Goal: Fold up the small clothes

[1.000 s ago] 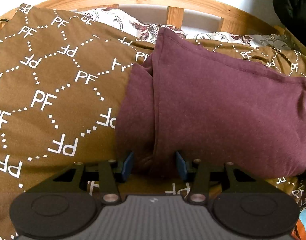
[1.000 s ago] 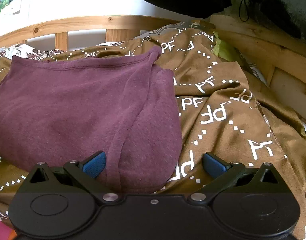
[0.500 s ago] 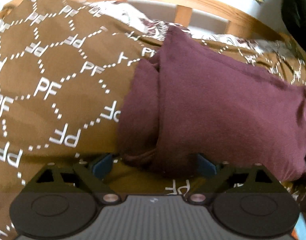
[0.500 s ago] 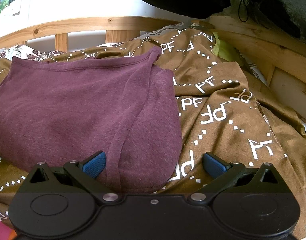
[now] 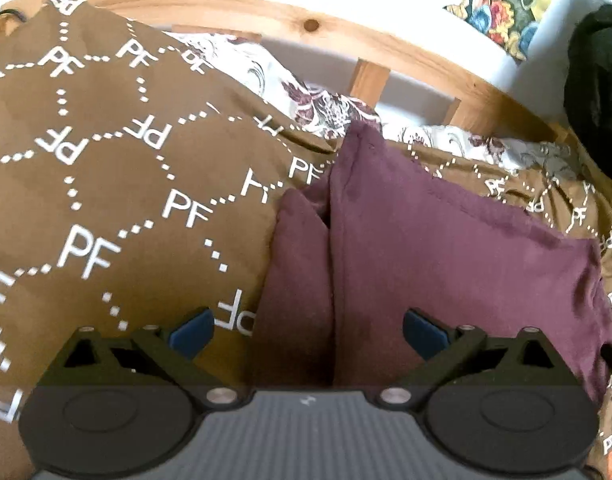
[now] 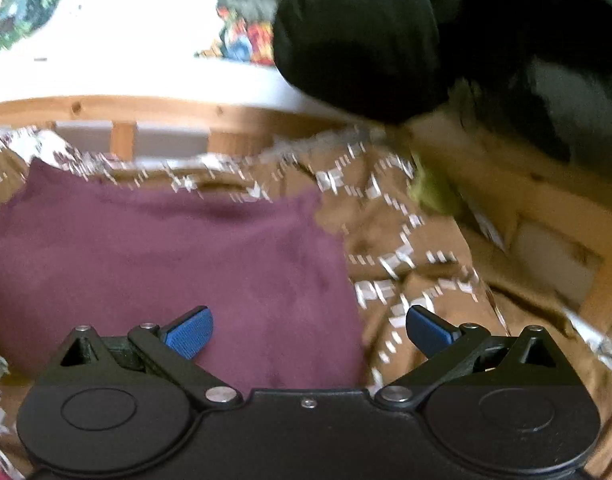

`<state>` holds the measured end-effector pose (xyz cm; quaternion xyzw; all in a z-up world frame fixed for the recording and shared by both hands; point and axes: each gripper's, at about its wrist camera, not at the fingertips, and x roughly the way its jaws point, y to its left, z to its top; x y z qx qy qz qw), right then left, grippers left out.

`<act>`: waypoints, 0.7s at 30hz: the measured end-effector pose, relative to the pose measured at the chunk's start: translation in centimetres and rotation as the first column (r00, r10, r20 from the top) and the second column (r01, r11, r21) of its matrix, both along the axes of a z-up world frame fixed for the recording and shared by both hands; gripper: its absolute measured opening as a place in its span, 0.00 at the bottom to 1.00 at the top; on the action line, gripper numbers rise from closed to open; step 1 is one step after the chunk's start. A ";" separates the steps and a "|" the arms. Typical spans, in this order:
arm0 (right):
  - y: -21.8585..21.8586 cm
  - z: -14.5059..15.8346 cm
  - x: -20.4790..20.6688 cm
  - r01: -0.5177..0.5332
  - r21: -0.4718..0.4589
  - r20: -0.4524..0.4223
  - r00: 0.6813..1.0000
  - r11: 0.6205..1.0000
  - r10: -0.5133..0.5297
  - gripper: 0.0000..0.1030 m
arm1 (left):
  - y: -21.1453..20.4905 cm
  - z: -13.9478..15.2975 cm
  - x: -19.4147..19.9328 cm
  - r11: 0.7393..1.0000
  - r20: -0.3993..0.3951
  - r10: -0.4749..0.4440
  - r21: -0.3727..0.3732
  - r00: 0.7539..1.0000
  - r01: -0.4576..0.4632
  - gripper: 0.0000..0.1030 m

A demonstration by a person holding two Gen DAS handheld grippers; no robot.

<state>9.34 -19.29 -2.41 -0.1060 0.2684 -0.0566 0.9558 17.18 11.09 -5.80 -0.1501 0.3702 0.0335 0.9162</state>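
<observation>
Here we see the left gripper (image 5: 308, 330) with its jaws spread as wide as they go, having just been opening; the near edge of the maroon garment (image 5: 446, 256) lies between the blue pads (image 5: 192, 330), but neither pad presses on it. One pad stands over the brown PF-printed blanket (image 5: 106, 200), the other over the maroon cloth, and we cannot tell whether either grazes the fabric beneath.

The right gripper (image 6: 308, 330) is likewise wide apart. Its left pad (image 6: 190, 330) sits over the garment (image 6: 166, 260), its right pad over the blanket (image 6: 426, 280), and the garment's right-hand edge runs down between them. Nothing is clamped. This view is blurred, so we cannot judge fine contact.

The garment lies folded on the blanket, on a bed with a wooden frame (image 5: 370, 52) behind it. From the left wrist we see a narrow folded flap along its left side, beside the broader main panel. A floral-printed fabric (image 5: 318, 104) shows between blanket and frame, and a black bulky item (image 6: 426, 32) hangs at the upper right of the right-wrist view.
</observation>
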 end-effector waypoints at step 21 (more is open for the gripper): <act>8.6 -5.1 4.0 -0.141 0.207 -0.171 0.969 0.968 0.178 1.00 | 0.4 -2.7 1.0 1.000 -0.068 0.016 -0.022 0.998 -0.018 0.99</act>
